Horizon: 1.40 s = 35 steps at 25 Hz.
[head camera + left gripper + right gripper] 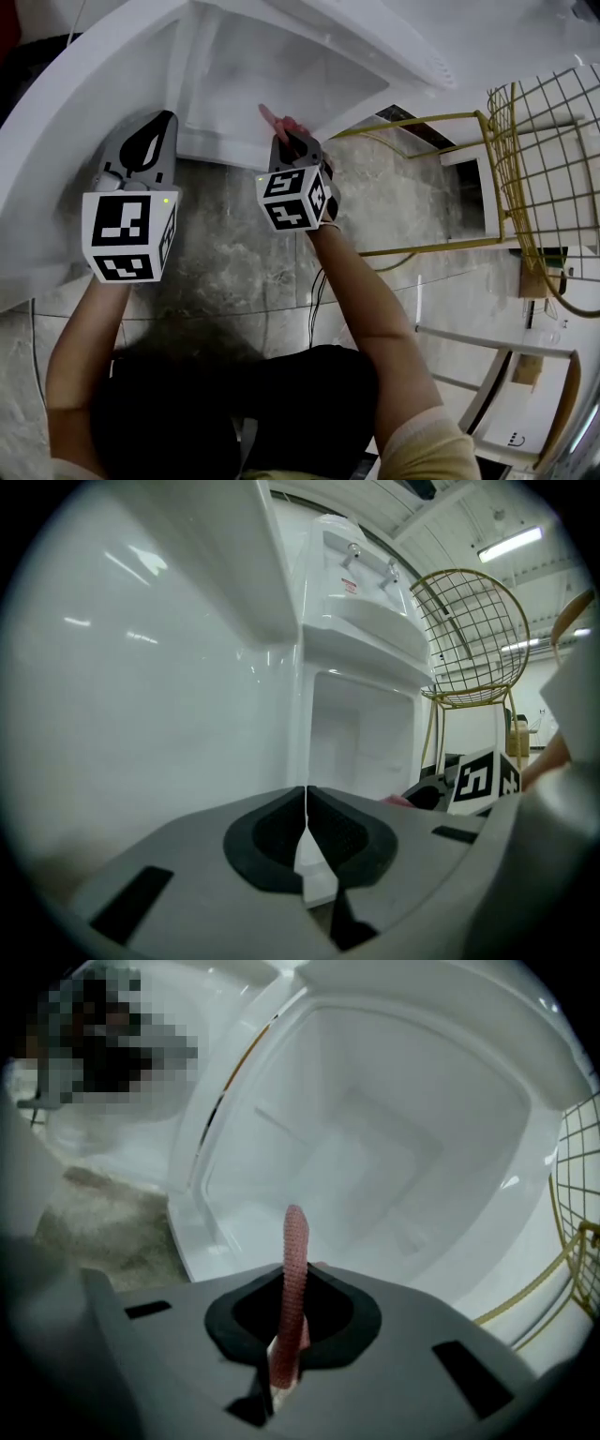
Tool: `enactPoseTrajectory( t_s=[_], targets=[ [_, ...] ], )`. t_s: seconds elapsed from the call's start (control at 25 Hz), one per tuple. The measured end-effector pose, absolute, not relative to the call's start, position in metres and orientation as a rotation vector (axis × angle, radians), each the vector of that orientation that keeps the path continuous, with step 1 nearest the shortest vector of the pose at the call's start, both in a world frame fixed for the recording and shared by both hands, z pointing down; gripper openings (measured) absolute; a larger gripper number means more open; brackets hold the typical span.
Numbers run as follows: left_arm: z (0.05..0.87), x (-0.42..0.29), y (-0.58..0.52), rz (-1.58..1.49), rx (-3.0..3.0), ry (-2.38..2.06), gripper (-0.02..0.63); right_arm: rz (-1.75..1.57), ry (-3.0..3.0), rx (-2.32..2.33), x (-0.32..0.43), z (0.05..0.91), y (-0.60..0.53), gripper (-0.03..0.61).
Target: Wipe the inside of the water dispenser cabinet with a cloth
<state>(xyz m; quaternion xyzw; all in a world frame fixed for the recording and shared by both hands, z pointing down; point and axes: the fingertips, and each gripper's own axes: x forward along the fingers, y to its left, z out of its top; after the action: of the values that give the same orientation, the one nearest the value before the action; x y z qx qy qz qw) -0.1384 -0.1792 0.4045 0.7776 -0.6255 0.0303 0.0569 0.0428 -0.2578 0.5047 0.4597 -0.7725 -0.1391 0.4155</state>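
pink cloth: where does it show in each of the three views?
Head view: cloth sticks out of the right gripper, upper centre, at the cabinet's front edge.
Left gripper view: cloth is a small pink bit, low, right of the jaws.
Right gripper view: cloth stands bottom centre, clamped between the jaws.
Shared landmark: the open white cabinet.

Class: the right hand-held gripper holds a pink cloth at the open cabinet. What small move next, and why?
Probably ease the right hand-held gripper forward until the pink cloth presses a wall inside the cabinet: its jaws are shut on the cloth, which stands at the opening, seemingly touching nothing.
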Motion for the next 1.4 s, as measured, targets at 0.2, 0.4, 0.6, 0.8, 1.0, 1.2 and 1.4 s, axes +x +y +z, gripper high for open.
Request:
enactPoseTrajectory(
  t_s=[0.2, 0.4, 0.6, 0.8, 1.0, 1.2, 1.4],
  targets=[
    [0.404, -0.139, -0.178, 0.091, 2.355, -1.903, 0.015, -0.423, -2.094, 1.108, 0.022, 0.486, -0.247, 0.026],
    [0.403, -0.141, -0.177, 0.095, 2.36, -1.908, 0.017, -0.451, -2.21, 1.03, -0.002, 0.477, -0.235, 0.026],
    [0.403, -0.141, -0.175, 0.087, 2.358, -1.908, 0.017, -0.442, -2.323, 0.834, -0.028, 0.483, -0.213, 0.026],
    [0.406, -0.14, -0.175, 0.097, 2.357, -1.904, 0.017, -0.406, -2.39, 0.733, -0.047, 0.488, -0.199, 0.026],
    [0.408, -0.141, -0.176, 0.1, 2.354, -1.905, 0.015, -0.436, -2.384, 0.597, -0.066, 0.503, -0.183, 0.026],
    [0.413, -0.14, -0.176, 0.111, 2.355, -1.893, 0.015, -0.435, -2.356, 0.573, -0.074, 0.518, -0.183, 0.026],
    [0.414, -0.138, -0.177, 0.121, 2.363, -1.887, 0.017, -0.425, -2.329, 0.575, -0.076, 0.53, -0.188, 0.026]
  ],
)
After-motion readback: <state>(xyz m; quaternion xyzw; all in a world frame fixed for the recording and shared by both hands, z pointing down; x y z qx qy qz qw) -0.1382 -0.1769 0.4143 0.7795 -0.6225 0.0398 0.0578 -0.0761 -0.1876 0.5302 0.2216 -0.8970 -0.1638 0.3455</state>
